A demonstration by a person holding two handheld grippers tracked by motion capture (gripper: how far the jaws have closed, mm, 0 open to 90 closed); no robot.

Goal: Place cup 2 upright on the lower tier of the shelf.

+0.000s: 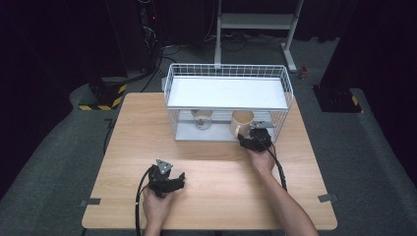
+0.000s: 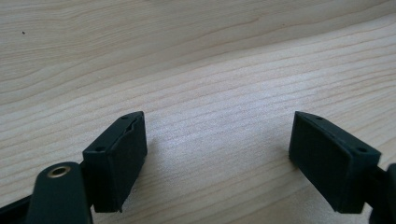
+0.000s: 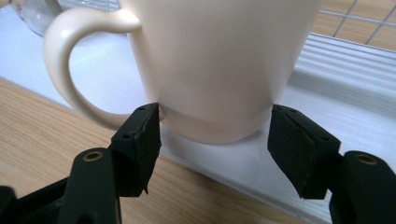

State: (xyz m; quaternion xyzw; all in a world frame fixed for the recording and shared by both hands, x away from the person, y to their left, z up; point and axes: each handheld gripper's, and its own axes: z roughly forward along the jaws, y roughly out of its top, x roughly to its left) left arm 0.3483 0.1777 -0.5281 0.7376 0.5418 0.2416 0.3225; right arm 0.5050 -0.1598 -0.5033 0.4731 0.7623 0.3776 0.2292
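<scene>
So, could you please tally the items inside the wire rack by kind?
Cream mug: 1
Clear glass: 1
Total: 2, both on the lower shelf of the white wire rack.

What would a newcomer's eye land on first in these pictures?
Probably the cream ceramic mug on the lower shelf of the white wire rack, at the table's far edge. The right gripper has its open jaws on either side of the mug's base. The left gripper hangs open over bare wood near the front.

Wooden table (image 1: 211, 196); white wire rack (image 1: 227, 101) on far edge, centre.
</scene>
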